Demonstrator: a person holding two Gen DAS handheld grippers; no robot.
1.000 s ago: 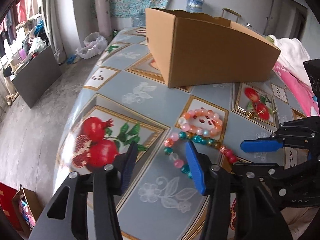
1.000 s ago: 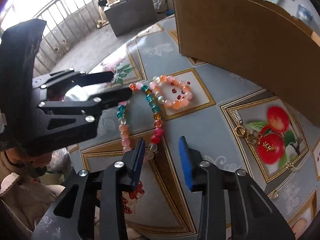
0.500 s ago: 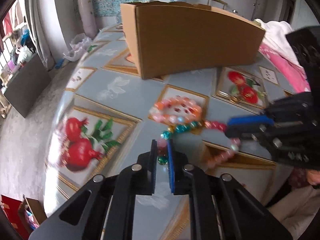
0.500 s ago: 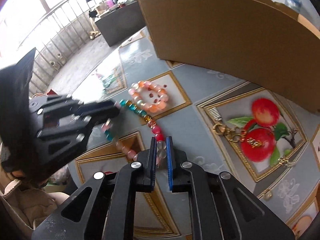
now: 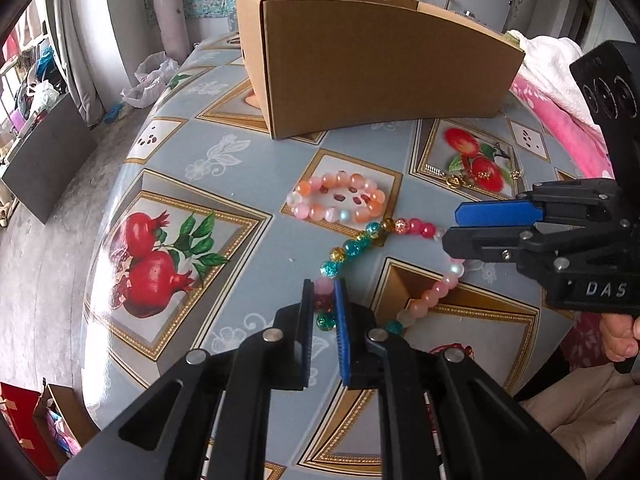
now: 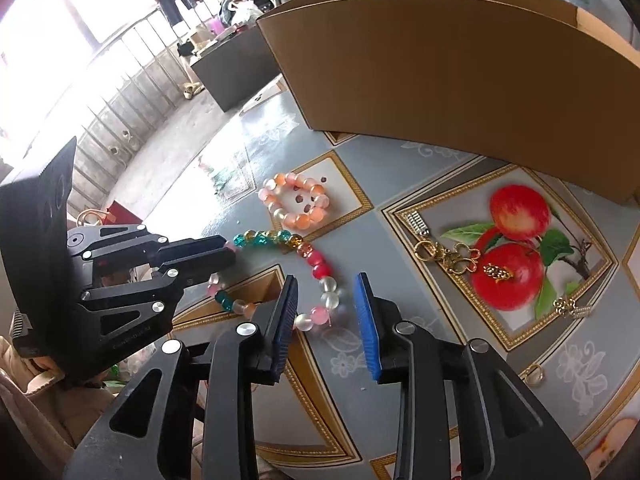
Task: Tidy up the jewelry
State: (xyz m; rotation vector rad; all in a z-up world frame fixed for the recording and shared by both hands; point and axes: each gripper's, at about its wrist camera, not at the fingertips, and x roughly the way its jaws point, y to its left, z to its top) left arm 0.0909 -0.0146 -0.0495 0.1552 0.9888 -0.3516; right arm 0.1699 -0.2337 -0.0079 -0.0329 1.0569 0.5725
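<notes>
Cardboard box (image 6: 460, 80): interior hidden, ahead of right hand-held gripper (image 6: 326, 312); bead necklace (image 5: 352, 246) part-hidden between left hand-held gripper (image 5: 324, 312) fingers.

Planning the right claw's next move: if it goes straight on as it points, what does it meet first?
Probably the necklace: its pale beads lie between the open right claw fingers, with the table beneath. Depth is unclear.

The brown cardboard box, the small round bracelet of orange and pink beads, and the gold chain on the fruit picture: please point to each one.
Brown cardboard box (image 5: 384, 76), left wrist view, front wall.
Small round bracelet of orange and pink beads (image 6: 303, 221), right wrist view, an orange bead on its near side.
Gold chain (image 6: 456, 258), right wrist view, flower-shaped links.
</notes>
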